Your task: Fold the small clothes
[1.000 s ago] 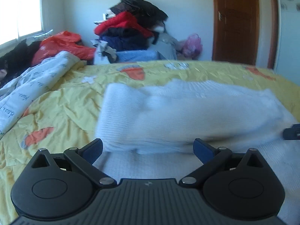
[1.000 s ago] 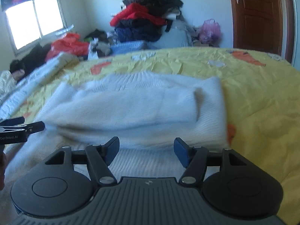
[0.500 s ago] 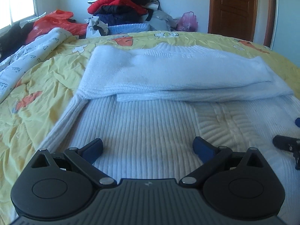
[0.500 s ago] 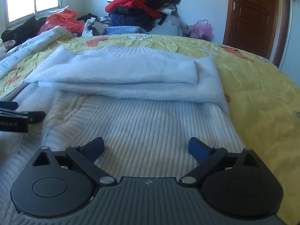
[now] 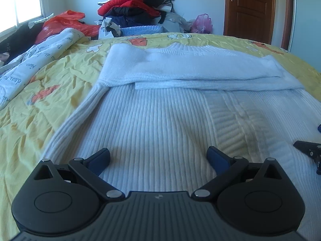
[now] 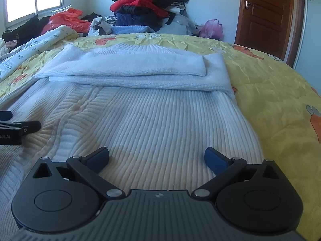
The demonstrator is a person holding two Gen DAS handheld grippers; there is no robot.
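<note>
A white ribbed knit sweater (image 5: 160, 110) lies flat on the bed, with both sleeves (image 5: 190, 68) folded across its chest at the far end. My left gripper (image 5: 157, 154) hovers open over the left half of the sweater's body, nothing between its fingers. In the right wrist view the same sweater (image 6: 150, 110) and its stacked sleeves (image 6: 140, 64) show. My right gripper (image 6: 156, 152) hangs over the right half; its jaws are opening wide and hold nothing. Each gripper's tip peeks into the other's view, at the picture's edge.
The yellow bedspread (image 5: 50, 92) with orange prints surrounds the sweater. A white printed quilt (image 5: 30, 66) lies bunched at the left. Behind the bed are a pile of clothes (image 5: 136, 6), a red plastic bag (image 5: 66, 22) and a brown door (image 5: 250, 10).
Both grippers have drawn back from the folded sleeves toward the sweater's lower body and sunk a little. The right gripper's jaws have spread wider. The sleeves stay folded across the chest.
</note>
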